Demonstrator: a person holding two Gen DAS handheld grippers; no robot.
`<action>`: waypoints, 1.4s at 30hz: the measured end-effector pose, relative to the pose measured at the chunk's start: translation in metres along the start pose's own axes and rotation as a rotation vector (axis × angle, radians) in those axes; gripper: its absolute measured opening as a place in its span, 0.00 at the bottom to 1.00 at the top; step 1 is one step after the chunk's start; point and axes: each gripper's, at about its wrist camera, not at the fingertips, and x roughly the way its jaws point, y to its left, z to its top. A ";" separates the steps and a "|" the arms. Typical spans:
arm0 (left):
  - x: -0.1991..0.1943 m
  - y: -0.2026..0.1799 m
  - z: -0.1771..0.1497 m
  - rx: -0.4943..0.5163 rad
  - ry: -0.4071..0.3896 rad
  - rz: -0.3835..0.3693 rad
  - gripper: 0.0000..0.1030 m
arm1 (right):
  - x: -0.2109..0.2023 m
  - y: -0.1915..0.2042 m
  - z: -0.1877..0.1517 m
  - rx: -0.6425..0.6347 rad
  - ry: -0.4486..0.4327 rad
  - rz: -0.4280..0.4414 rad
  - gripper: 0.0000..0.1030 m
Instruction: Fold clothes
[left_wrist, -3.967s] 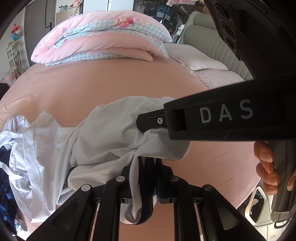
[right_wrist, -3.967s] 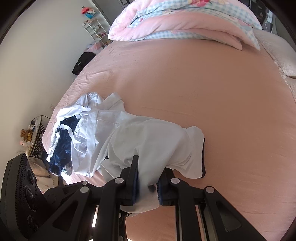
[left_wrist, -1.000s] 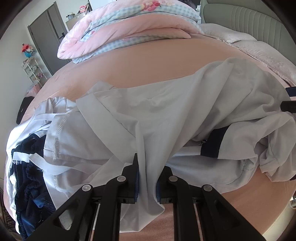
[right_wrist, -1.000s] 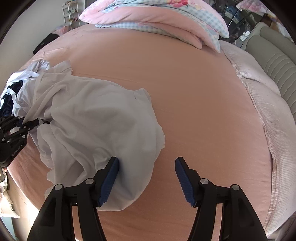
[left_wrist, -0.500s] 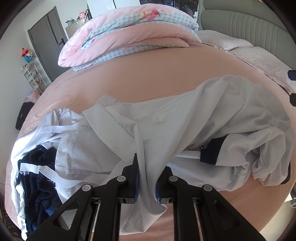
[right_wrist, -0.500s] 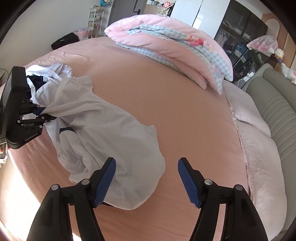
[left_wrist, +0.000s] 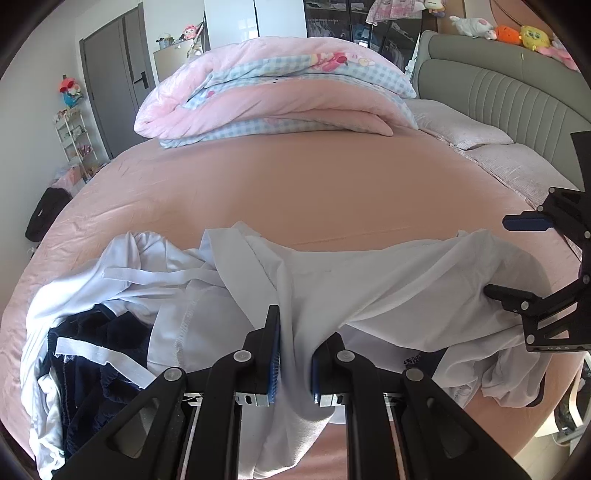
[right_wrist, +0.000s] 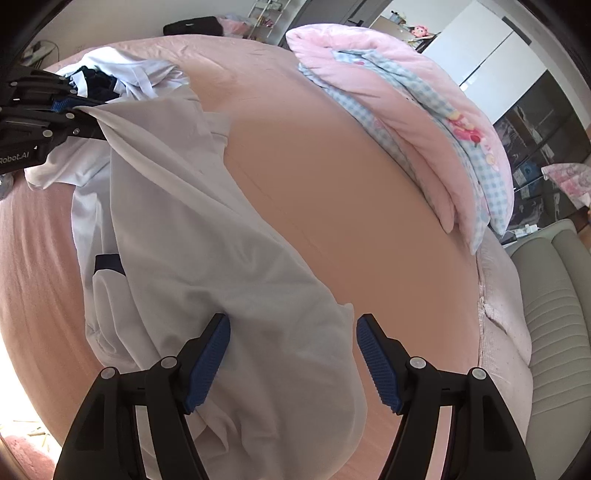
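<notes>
two tools, one quilt (folded), one shirt

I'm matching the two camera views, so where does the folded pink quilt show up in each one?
Left wrist: the folded pink quilt lies top centre, at the far side of the bed.
Right wrist: the quilt runs diagonally across the upper right.
Shared landmark: the white shirt in the foreground.

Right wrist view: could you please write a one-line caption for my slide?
Open right gripper straddling the white shirt on the pink bed; left gripper pinches the far end.
</notes>
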 end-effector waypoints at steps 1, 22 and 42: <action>-0.001 -0.002 0.000 0.015 -0.001 -0.001 0.11 | 0.002 0.001 0.002 -0.008 0.004 0.004 0.69; -0.007 0.006 -0.007 -0.006 0.008 -0.078 0.11 | 0.015 0.065 0.046 -0.269 -0.046 0.029 0.69; 0.000 0.006 -0.017 0.045 0.075 -0.072 0.11 | 0.046 0.102 0.058 -0.381 -0.011 0.021 0.07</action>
